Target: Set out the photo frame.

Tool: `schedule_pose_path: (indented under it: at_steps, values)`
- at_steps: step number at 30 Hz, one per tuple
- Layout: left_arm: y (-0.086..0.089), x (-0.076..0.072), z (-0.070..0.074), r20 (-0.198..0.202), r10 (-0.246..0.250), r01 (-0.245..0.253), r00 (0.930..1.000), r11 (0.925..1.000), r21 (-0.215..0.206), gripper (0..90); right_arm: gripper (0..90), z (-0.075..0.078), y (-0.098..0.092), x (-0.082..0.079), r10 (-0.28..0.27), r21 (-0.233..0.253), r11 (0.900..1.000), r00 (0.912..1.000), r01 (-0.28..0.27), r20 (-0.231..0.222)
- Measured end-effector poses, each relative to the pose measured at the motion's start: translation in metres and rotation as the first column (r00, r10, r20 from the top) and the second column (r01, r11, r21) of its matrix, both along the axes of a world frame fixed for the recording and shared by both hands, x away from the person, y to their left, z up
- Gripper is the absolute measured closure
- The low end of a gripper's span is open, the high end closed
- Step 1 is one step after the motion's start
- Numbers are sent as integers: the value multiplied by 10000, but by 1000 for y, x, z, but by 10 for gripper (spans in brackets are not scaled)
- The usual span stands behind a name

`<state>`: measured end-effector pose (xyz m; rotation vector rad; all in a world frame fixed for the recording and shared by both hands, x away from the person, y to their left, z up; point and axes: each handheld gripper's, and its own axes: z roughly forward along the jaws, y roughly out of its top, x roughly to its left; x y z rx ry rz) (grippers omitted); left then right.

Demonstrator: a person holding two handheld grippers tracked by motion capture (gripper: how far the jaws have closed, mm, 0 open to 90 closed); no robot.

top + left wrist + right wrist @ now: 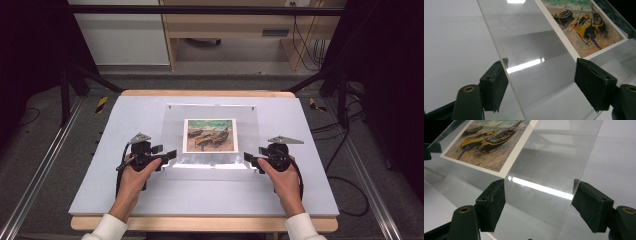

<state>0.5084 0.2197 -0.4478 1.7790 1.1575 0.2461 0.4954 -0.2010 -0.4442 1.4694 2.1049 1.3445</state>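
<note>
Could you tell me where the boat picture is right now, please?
In the high view the boat picture lies mid-table under the clear sheet, between and just beyond the left gripper and right gripper.

Both forearms come in from the near edge, white cuffs showing; left hand [134,176] grips left tongs [169,155], jaws apart, aimed right & inward; right hand [281,175] grips right tongs [250,158], jaws apart, aimed left & inward; both tongs level, facing each other, approx. mirrored.
</note>
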Motion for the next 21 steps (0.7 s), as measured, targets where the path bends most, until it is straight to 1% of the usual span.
schedule_pose_path:
  at_steps: [3, 5, 9, 13, 21]
  values:
    - [1, -3, 1, 73, -55, 54, 10000, 9999, 122, 276, 284, 1, 0, -3, 17, -128, 9999, 10000, -16, 47]
    - [1, -4, 2, 174, -88, 86, 9998, 9998, 165, 287, 291, 2, 0, -6, 84, -262, 9996, 9998, -79, 168]
    - [2, -7, 3, 291, -100, 95, 9995, 9998, 173, 307, 303, 3, 0, -10, 155, -479, 9988, 9992, -137, 374]
    - [3, -11, 4, 375, -144, 135, 9992, 9996, 261, 328, 314, 5, 1, -15, 138, -719, 9974, 9989, -105, 458]
    - [5, -17, 5, 485, -251, 232, 9985, 9989, 402, 348, 346, 6, 1, -22, 204, -862, 9962, 9980, -152, 597]
